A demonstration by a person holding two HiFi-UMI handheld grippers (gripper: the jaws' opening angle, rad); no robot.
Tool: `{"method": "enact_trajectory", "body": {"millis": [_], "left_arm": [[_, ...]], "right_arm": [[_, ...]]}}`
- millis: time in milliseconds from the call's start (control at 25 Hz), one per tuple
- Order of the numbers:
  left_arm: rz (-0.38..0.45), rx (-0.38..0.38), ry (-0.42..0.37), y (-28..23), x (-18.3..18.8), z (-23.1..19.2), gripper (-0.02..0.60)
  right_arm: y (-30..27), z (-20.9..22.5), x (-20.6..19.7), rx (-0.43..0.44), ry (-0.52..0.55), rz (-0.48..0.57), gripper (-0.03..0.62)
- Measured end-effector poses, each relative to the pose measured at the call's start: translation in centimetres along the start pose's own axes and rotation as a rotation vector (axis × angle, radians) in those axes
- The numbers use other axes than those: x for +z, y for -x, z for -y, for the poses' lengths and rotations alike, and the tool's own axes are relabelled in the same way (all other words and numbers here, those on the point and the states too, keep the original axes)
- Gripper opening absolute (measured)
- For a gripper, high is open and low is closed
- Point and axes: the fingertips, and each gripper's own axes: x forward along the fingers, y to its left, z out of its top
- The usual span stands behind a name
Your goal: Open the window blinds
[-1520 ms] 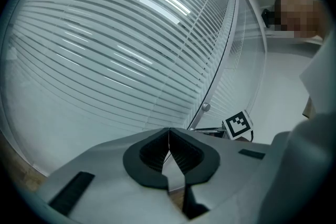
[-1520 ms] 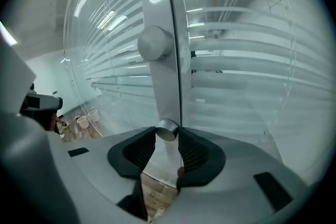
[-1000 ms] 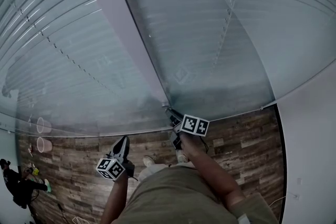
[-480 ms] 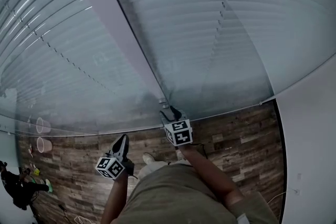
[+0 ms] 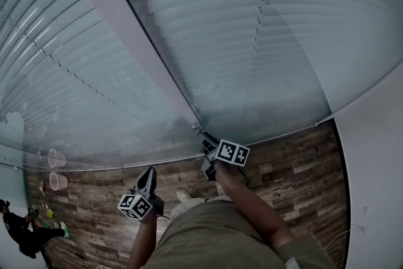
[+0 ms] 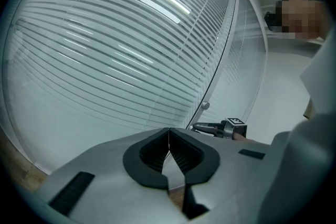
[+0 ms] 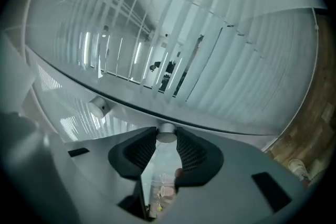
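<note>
Head view: two panels of blinds (image 5: pixel 264 41) with flat horizontal slats, one smooth post (image 5: pixel 126 28) between them, and a wood-plank floor (image 5: pixel 296 157) below. The right gripper (image 5: pixel 203 138) is at the post's foot.

Left gripper view: the left gripper (image 6: pixel 169 134) has its jaws together, with nothing between them.

Right gripper view: the ribbed pads (image 7: pixel 142 152) have just been closing and clamp one round white knob (image 7: pixel 166 134) of the two visible.

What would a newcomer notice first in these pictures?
Pale window blinds fill most of every view, above a wooden floor. Near their lower edge the right gripper has just been closing its jaws on a small white knob. The left gripper hangs lower, jaws together.
</note>
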Motion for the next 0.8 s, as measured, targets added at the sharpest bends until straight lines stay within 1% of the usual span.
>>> {"method": "enact_trajectory", "body": {"millis": [40, 80, 120, 200, 240, 280, 320, 400, 520, 560, 600, 640, 760, 800], "left_arm": [[0.0, 0.0, 0.001, -0.1, 0.3, -0.2, 0.015], [-0.002, -0.001, 0.0, -0.2, 0.4, -0.3, 0.015], [-0.006, -0.002, -0.001, -0.3, 0.3, -0.2, 0.015], [-0.014, -0.006, -0.006, -0.7, -0.6, 0.4, 0.015], [-0.016, -0.009, -0.009, -1.0, -1.1, 0.8, 0.015], [-0.017, -0.012, -0.013, -1.2, -1.7, 1.3, 0.015], [-0.017, -0.015, -0.016, -1.5, -2.2, 1.9, 0.015], [-0.018, -0.023, -0.021, -1.9, -2.5, 2.5, 0.015], [-0.023, -0.03, -0.019, -1.9, -1.0, 2.2, 0.015], [-0.024, -0.028, -0.016, -1.8, -0.5, 2.1, 0.015], [-0.026, -0.024, -0.014, -1.6, -0.1, 2.0, 0.015], [-0.028, -0.019, -0.012, -1.5, 0.1, 1.8, 0.015], [-0.032, -0.006, -0.008, -1.1, 0.4, 0.6, 0.015], [-0.034, -0.004, -0.003, -1.0, 0.5, 0.2, 0.015]], "right_arm": [[-0.3, -0.3, 0.0, -0.026, 0.05, -0.022, 0.129], [-0.5, -0.6, 0.0, -0.075, 0.158, -0.048, 0.127], [-0.6, -0.7, -0.1, -0.148, 0.335, -0.078, 0.127], [-0.4, -0.9, -0.6, -0.32, 0.806, -0.137, 0.129], [-0.2, -0.7, -0.8, -0.382, 0.995, -0.154, 0.129], [0.2, -0.3, -0.9, -0.412, 1.103, -0.158, 0.129], [0.6, 0.2, -1.0, -0.413, 1.141, -0.154, 0.129], [0.9, 0.6, -1.0, -0.383, 1.142, -0.142, 0.129], [0.3, -0.7, -1.2, -0.333, 1.171, -0.121, 0.132], [0.2, -1.0, -1.4, -0.307, 1.144, -0.115, 0.15], [0.2, -1.1, -1.6, -0.276, 1.077, -0.115, 0.166], [0.2, -1.0, -1.7, -0.24, 0.974, -0.117, 0.166], [-0.8, -0.6, -1.7, -0.145, 0.612, -0.117, 0.166], [-1.2, -0.6, -1.6, -0.127, 0.524, -0.119, 0.164]]}}
